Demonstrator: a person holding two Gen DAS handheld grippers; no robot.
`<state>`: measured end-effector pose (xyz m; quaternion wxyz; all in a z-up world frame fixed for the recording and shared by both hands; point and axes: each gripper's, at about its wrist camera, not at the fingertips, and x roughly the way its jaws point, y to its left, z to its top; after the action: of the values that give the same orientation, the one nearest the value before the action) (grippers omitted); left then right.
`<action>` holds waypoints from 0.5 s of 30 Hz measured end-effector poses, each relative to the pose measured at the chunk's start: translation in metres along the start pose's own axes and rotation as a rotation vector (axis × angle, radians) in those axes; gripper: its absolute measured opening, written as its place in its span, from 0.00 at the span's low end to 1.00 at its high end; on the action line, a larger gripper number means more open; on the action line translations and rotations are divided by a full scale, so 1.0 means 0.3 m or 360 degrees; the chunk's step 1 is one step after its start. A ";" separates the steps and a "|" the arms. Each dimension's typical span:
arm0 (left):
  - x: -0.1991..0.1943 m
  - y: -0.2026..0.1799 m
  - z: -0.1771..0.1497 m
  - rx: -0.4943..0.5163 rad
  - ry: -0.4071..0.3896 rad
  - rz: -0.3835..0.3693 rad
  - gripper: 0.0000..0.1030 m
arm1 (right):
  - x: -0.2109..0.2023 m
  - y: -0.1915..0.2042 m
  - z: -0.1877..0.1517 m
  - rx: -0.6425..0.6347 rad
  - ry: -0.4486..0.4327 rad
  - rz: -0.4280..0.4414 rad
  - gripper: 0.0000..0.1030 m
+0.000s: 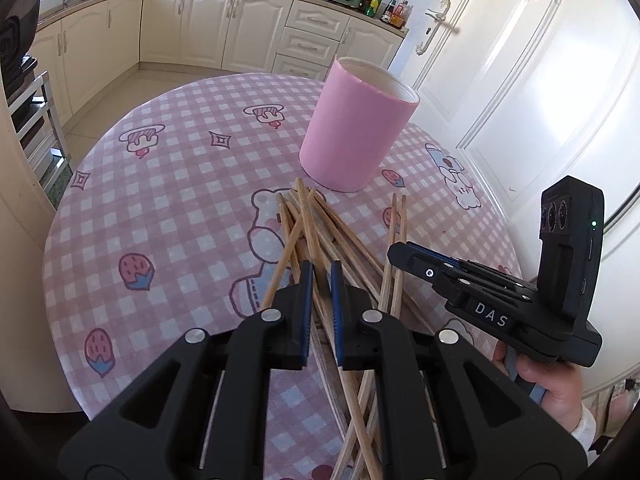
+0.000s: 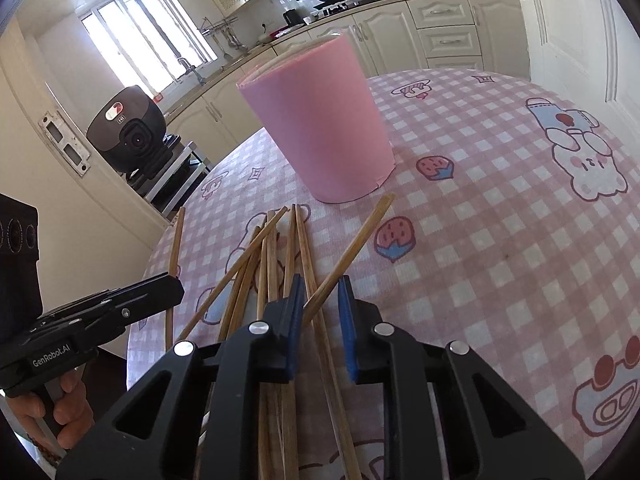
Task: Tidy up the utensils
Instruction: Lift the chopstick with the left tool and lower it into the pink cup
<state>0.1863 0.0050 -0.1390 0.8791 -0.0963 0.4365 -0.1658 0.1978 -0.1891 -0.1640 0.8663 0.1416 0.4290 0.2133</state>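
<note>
Pink and white checked cloth with cartoon bears and strawberries (image 1: 168, 200) covers the round table under both claws. Ahead of the left gripper (image 1: 321, 276), just past the far ends of the sticks, stands the tall pink cylindrical holder with a white inside (image 1: 352, 132), upright on the cloth and with nothing showing above its rim. Between that holder and the two claws lies the loose heap of light brown wooden chopsticks (image 1: 296, 216), crossed over one another and fanned out, their near ends running beneath both grippers.

The left gripper's blue pads are drawn in to a thin slot. A single chopstick (image 2: 176, 240) sits at its tip and, in the right wrist view, stands steeply apart from the heap; the claw is clamped on it. A person's left hand (image 2: 68, 404) grips the handle below.

The right gripper (image 2: 320, 288) is set just beside the left one, on its right, and also points towards the holder. Its jaws are narrow but a gap shows between them. A slanted chopstick (image 2: 360, 236) comes in from ahead and to the right and touches the left pad's tip, and another stick runs straight through the gap. Whether the pads press on either one, I cannot tell. The right hand (image 1: 552, 384) holds its handle.

Beyond the holder run cream kitchen cabinets (image 1: 208, 24); off to the right of both claws is a white panelled door (image 1: 520, 100).
</note>
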 end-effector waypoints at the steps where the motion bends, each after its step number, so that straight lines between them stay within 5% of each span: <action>1: -0.002 -0.002 0.002 0.0000 -0.0003 -0.0005 0.09 | -0.008 0.000 0.006 0.0006 -0.0009 0.0008 0.15; 15: -0.212 -0.091 0.080 0.0095 -0.0204 -0.0151 0.06 | -0.259 0.160 0.101 -0.0197 -0.0284 0.0177 0.07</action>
<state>0.1641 0.0041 -0.0693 0.8989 -0.1011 0.3690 -0.2136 0.1682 -0.1875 -0.0726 0.8950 0.1298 0.3275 0.2738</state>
